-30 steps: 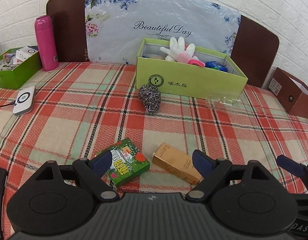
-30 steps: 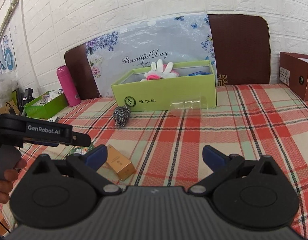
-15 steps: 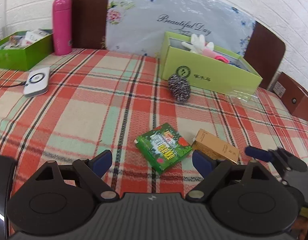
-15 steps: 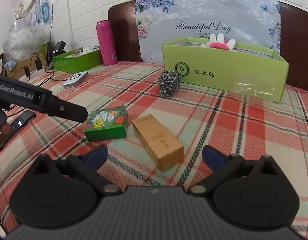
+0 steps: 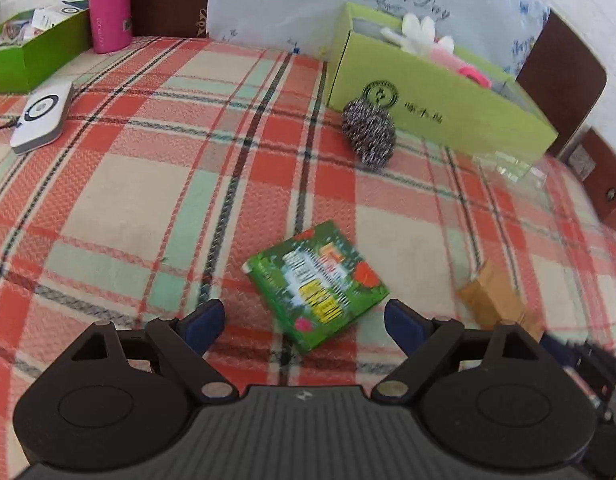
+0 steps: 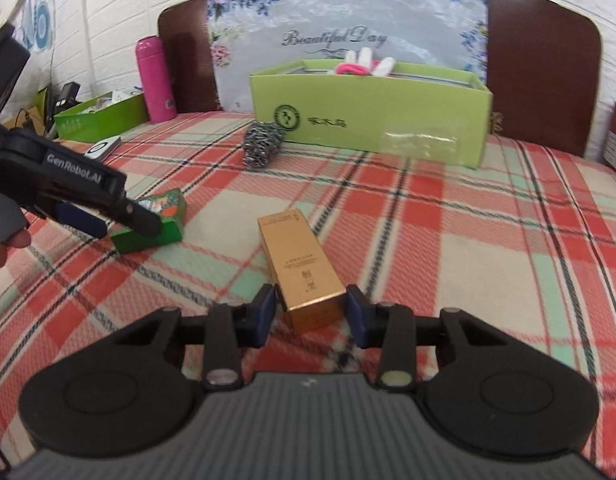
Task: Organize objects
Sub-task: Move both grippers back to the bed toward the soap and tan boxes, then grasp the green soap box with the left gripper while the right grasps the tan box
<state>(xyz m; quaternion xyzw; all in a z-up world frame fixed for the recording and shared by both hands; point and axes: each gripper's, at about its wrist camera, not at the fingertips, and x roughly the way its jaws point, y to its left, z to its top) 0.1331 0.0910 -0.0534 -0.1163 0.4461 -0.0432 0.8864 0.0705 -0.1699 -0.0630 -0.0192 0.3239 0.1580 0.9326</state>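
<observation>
A green printed box (image 5: 315, 284) lies flat on the plaid tablecloth (image 5: 148, 184), its near corner reaching in between the wide-open fingers of my left gripper (image 5: 304, 320). No pad touches it. Right of it lies a golden-brown carton (image 6: 300, 256). My right gripper (image 6: 309, 312) straddles the carton's near end and its jaws are closing, with a thin gap still showing at each pad. In the right wrist view my left gripper (image 6: 116, 220) hovers over the green box (image 6: 164, 216), held by a hand.
A steel scourer (image 5: 369, 134) sits in front of a light green open box (image 5: 439, 100) holding gloves. A clear plastic piece (image 5: 511, 164) lies by that box. A pink bottle (image 5: 108, 4), a dark green tray (image 5: 28, 52) and a white device (image 5: 42, 116) stand far left.
Both grippers sank toward the table. The left one came over the green box; the right one came onto the golden carton and its jaws narrowed from wide open to nearly the carton's width.
</observation>
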